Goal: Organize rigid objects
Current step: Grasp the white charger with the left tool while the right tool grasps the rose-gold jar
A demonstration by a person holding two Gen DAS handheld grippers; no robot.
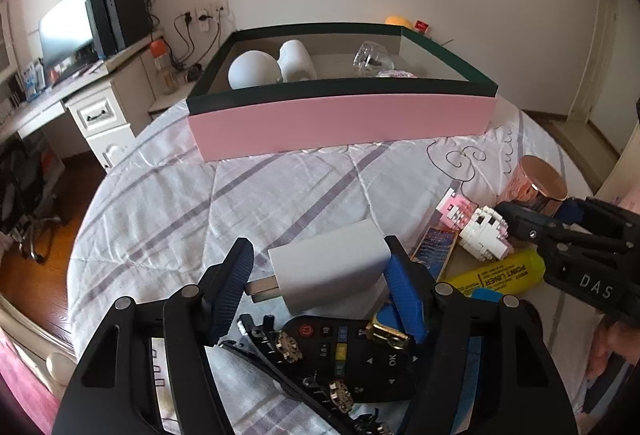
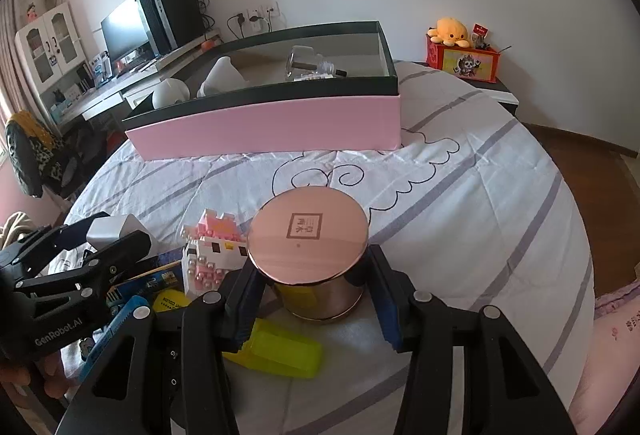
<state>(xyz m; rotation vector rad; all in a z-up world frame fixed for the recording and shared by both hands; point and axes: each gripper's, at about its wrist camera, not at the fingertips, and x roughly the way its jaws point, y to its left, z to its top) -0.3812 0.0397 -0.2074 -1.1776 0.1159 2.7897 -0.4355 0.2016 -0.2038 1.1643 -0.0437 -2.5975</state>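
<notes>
Striped quilt (image 2: 460, 195) bears pink box (image 2: 272, 127); desk (image 1: 80, 91) beyond.

Left tongs (image 1: 320, 277): matte black plastic linkage arms, round silver pivot screws, ribbed blue pads (image 1: 404, 301) on the fingers. White "GenRobot.AI" lettering on the side, seen from the right wrist view.

Right tongs (image 2: 310, 293): same black build, silver screws, blue pads (image 2: 386, 309); white "DAS" letters on its housing. Bare fingertips of skin behind each body.
</notes>
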